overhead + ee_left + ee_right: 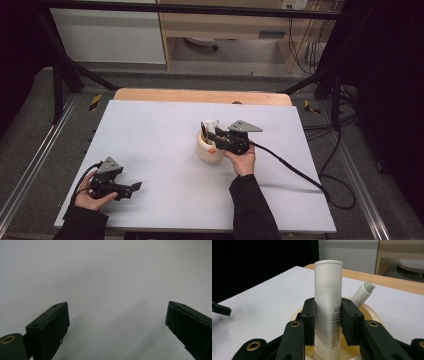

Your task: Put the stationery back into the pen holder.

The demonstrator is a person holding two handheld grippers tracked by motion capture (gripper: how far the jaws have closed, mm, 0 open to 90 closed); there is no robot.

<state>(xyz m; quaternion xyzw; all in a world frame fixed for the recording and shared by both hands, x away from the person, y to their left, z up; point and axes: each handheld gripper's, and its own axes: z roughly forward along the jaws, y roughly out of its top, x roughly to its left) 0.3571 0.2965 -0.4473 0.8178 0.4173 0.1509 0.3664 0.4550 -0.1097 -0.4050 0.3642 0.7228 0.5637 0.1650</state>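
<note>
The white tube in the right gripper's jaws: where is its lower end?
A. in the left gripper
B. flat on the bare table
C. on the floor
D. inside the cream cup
D: the right gripper clamps the upright white tube, whose base sits within the cream cup.

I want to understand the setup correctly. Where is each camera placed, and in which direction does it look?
High view: above the person's side, facing forward and down on the white table; forearms, hands, both grippers show.
Left gripper view: on the left gripper, facing bare table between its open jaws.
Right gripper view: on the right gripper, facing the white tube it clamps over the cream cup.
Shared: high and right gripper views both show tube and cup.
</note>
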